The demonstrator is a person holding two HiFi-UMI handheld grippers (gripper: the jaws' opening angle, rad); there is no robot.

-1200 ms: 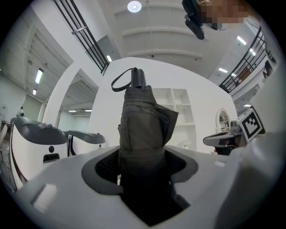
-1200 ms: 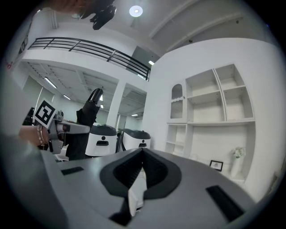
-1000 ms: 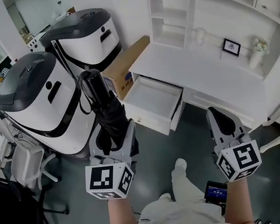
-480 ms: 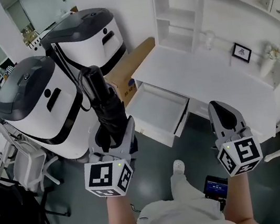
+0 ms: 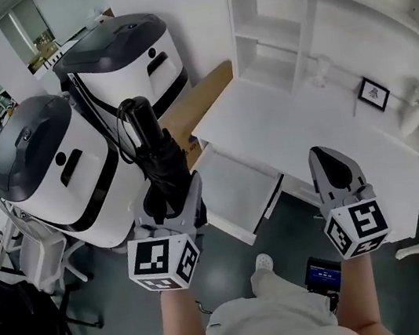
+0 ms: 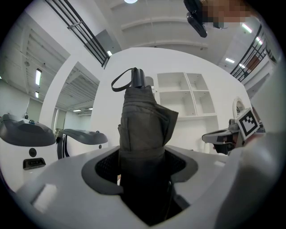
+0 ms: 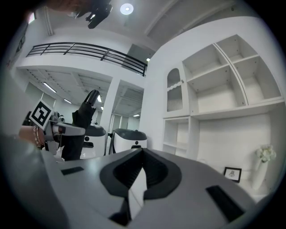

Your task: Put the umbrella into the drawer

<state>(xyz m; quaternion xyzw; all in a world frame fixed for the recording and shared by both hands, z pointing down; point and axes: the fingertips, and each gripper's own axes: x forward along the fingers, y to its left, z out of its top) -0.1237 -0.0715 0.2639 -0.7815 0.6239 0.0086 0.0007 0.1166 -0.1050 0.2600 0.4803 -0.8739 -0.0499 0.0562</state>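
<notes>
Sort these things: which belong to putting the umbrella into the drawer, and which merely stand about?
Job: umbrella, held in left tool; open drawer.
Standing about: white machines, cardboard box, picture frame, vase.

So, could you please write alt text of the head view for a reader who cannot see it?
The left tongs grip a folded black umbrella near an open white desk drawer; the right tongs are shut and empty.
</notes>
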